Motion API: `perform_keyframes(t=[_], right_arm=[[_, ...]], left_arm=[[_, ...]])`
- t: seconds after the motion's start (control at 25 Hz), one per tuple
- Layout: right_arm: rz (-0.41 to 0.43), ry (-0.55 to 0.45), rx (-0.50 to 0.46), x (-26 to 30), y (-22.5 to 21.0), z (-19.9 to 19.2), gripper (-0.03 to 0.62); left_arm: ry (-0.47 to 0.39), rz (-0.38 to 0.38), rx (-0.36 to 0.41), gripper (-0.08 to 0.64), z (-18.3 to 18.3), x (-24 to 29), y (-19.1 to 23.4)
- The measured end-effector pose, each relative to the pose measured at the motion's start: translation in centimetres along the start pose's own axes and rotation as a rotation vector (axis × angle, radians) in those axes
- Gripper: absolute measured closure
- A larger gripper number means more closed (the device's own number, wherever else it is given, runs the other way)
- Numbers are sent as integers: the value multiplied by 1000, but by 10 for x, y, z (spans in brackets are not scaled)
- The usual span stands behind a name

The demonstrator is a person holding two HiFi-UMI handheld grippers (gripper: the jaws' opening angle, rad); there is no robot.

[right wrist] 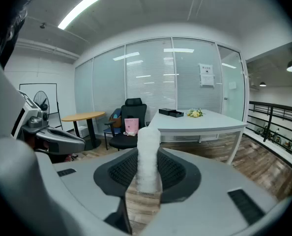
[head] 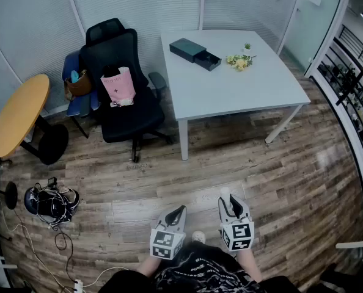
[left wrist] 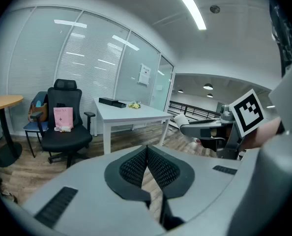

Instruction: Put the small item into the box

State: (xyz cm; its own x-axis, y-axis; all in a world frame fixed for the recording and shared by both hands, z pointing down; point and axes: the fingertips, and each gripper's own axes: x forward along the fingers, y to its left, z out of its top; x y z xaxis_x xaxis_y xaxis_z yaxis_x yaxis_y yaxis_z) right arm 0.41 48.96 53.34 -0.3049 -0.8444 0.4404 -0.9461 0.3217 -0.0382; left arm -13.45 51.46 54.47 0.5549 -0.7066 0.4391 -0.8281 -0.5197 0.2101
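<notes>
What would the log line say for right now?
left gripper: shut, empty | right gripper: shut on white item | box: drawer out, on white table | white item: not yet in box

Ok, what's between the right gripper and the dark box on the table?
In the head view, from the right gripper to the box: only wooden floor, then bare white table.

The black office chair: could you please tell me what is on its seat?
A pink package stands on the black office chair, against its backrest. What it holds is hidden.
</notes>
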Motion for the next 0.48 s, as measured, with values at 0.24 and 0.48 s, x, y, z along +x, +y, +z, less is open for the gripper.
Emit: perform_keyframes(t=[0.24, 0.48], right_arm=[[-25, -5, 7, 16, 3, 4, 462], [-66, -31, 39, 33, 4, 14, 459]], left_arm=[[-17, -10, 7, 540, 9, 10, 20], [-19, -45, 30, 540, 18, 19, 43]])
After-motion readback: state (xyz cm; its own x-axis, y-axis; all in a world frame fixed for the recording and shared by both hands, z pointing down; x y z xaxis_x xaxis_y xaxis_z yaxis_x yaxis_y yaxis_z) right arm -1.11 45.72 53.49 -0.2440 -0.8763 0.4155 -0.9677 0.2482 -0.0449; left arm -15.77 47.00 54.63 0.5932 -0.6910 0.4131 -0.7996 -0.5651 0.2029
